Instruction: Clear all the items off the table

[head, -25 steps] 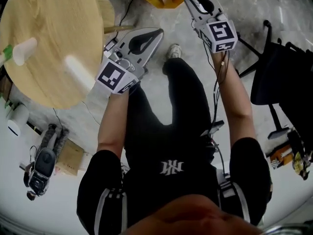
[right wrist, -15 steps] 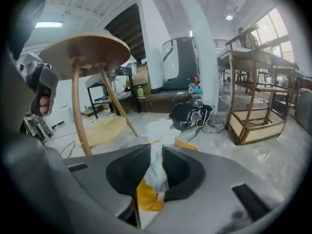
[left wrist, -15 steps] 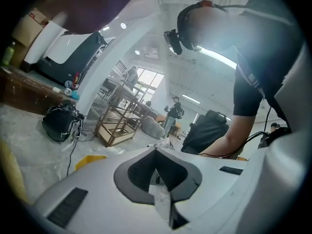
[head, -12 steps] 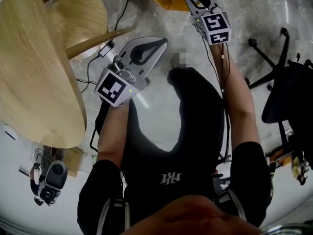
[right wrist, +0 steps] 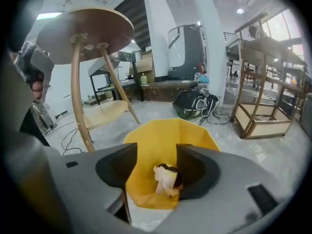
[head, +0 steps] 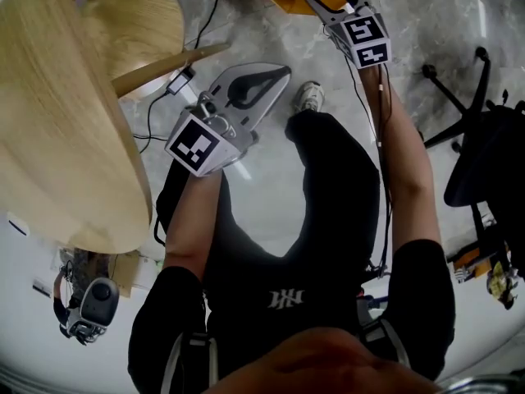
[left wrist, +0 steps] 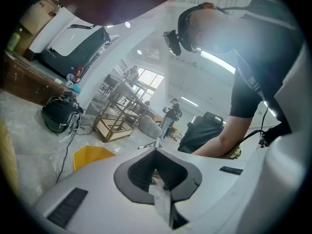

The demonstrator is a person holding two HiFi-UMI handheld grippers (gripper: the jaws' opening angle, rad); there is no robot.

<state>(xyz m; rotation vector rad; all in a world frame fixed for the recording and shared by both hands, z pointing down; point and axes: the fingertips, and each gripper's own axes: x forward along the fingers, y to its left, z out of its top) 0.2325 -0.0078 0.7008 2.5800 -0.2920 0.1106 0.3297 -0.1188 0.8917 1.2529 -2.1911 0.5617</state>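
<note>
1. The right gripper [right wrist: 156, 159] hangs over the yellow plastic bin [right wrist: 161, 135] on the grey marble floor [head: 262, 31]. Its jaws stand apart, having just been opening.
2. The crumpled cream paper wad with a brown patch [right wrist: 165, 179] is between those jaws, close by the right-hand pad and inside the bin, toward its near rim.
3. The left gripper [left wrist: 156, 152] has its jaw tips together. It is out past the edge of the round pale-wood table [head: 57, 121].

left gripper [left wrist: 156, 151] points near level, forearm bent in, jaws together at the tips. right gripper [right wrist: 156, 152] tilts down, arm stretched forward, jaws apart, just been opening; crumpled wad [right wrist: 165, 179] loose between them.
</note>
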